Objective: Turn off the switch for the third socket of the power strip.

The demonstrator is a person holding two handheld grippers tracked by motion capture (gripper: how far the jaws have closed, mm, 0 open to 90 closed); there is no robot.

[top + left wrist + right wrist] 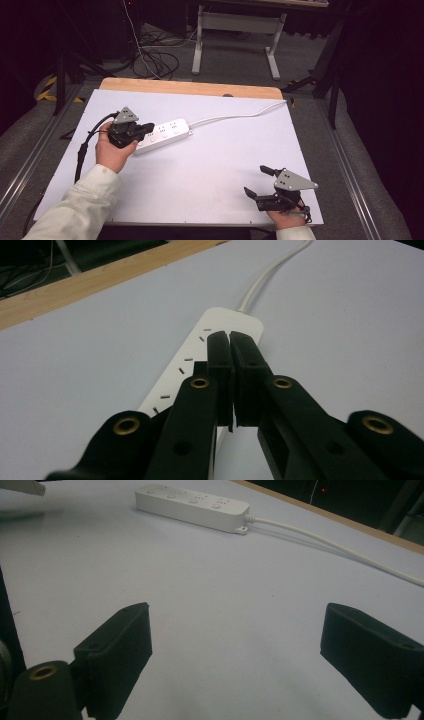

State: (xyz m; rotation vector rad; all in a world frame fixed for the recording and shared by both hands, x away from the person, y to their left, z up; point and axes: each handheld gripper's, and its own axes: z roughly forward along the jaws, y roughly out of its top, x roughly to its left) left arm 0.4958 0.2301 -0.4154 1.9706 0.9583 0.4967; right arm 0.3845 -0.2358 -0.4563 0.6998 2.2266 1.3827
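Observation:
A white power strip lies on the white table top, left of centre, and its white cable runs off toward the far right edge. My left gripper hovers over the strip's left end. In the left gripper view its jaws are pressed together with nothing between them, tips just above the strip. Near the front right corner my right gripper stands wide open over bare table. The right gripper view shows its two pads far apart, with the strip and cable well beyond them.
A wooden strip borders the table's far edge. Behind it a white desk frame and loose cables stand on the grey floor. A black cable trails from the left gripper along the table's left side.

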